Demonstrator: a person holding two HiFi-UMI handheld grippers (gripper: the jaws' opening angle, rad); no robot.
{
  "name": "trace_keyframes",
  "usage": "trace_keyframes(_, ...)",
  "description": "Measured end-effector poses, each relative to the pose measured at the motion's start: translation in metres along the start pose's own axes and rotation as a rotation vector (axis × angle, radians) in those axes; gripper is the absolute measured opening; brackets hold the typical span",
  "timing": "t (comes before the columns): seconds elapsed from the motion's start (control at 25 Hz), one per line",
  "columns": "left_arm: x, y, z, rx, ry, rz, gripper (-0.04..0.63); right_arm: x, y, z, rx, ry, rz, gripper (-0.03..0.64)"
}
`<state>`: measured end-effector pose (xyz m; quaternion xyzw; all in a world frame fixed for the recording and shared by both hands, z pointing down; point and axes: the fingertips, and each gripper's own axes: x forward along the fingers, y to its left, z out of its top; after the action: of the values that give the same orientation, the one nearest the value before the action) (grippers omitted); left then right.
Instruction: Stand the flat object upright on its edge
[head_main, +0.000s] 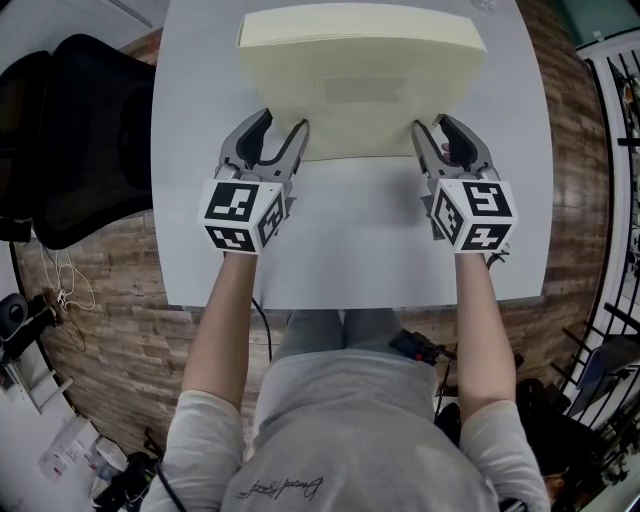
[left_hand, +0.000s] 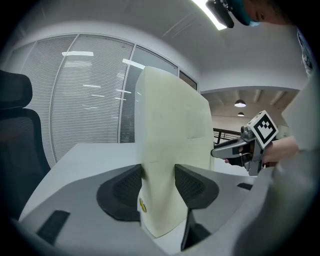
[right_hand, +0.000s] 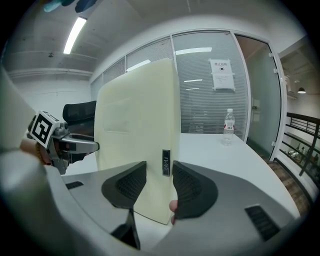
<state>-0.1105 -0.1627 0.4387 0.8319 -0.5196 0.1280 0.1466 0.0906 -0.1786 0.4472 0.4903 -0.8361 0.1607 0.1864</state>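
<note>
Left hand-held gripper (head_main: 286, 122) and right hand-held gripper (head_main: 431, 123) pinch the cream slab (head_main: 360, 70) by its corners, balancing it upright (apparently on the worktop (head_main: 360, 240)).

Pale cream slab (head_main: 360, 90): thick, flat, round-cornered, with a faint rectangular outline on one face. Small dark tag (right_hand: 165, 162) on right side edge, tiny yellow sticker (left_hand: 141, 204) near lower left corner. Raised on long near edge over white table (head_main: 350, 250), leaning slightly away. Lower corners pinched by left gripper (head_main: 283, 125) and right gripper (head_main: 432, 128).
</note>
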Motion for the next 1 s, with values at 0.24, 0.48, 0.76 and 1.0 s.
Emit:
trace_keyframes(0.24,-0.004,-0.008,-0.001,0.009,0.012,-0.005,0.218,-0.009,-0.001,-0.004,0.000,0.006,0.004,0.183)
trace_keyframes(0.48,-0.007,-0.011,-0.006,0.015,0.025,-0.008,0.216,-0.012,0.001,-0.010,0.002,0.014,0.006,0.181)
trace_keyframes(0.76,-0.013,-0.014,-0.011,0.025,0.038,-0.012,0.215,-0.018,0.005,-0.017,0.004,0.022,0.004,0.179)
trace_keyframes(1.0,-0.016,-0.016,-0.016,0.031,0.046,-0.017,0.215,-0.020,0.006,-0.022,0.005,0.030,0.006,0.179)
